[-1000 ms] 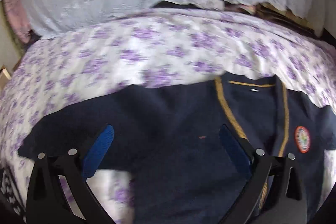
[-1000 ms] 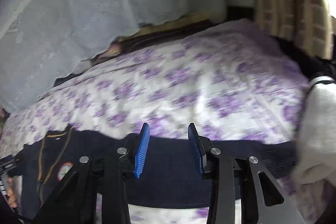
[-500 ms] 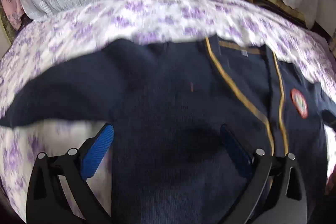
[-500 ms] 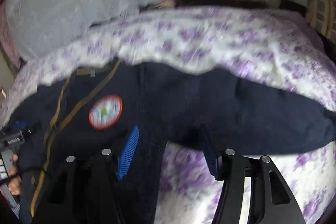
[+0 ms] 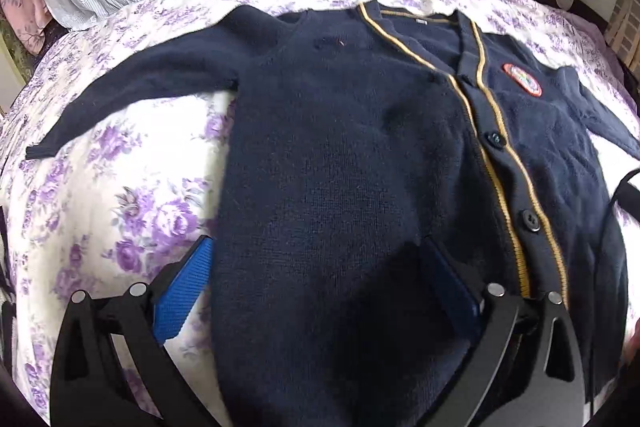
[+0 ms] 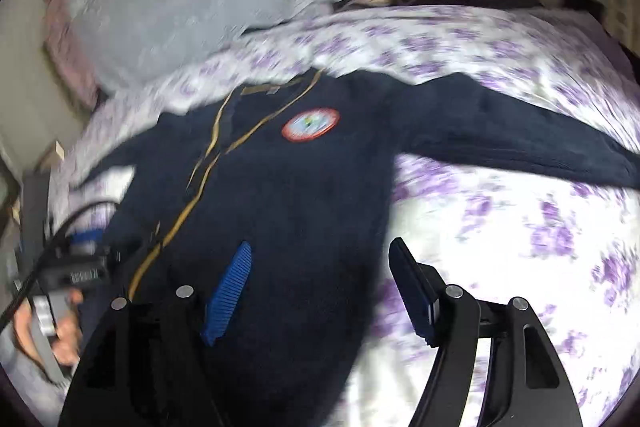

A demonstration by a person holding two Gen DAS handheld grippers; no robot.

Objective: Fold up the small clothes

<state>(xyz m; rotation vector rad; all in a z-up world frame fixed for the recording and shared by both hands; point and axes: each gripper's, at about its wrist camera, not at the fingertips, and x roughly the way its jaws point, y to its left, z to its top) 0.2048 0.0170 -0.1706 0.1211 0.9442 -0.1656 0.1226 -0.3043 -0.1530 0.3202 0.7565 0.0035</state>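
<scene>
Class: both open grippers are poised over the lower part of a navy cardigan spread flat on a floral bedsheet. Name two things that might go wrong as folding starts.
1. The left gripper straddles the cardigan's side edge, so closing may pinch the bedsheet too.
2. The right gripper, jaws opening, sits near the other side edge; a shallow bite on one knit layer may slip.

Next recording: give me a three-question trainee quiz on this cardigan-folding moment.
1. True or false: the navy cardigan lies spread with both sleeves out on the floral bedsheet.
2. What colour is the trim along its button placket?
3. Which describes the left gripper? A open, holding nothing; B shut on a sleeve.

Key: 1 true; 2 yellow-gold; 3 A. The right gripper is opening, nothing gripped.
</scene>
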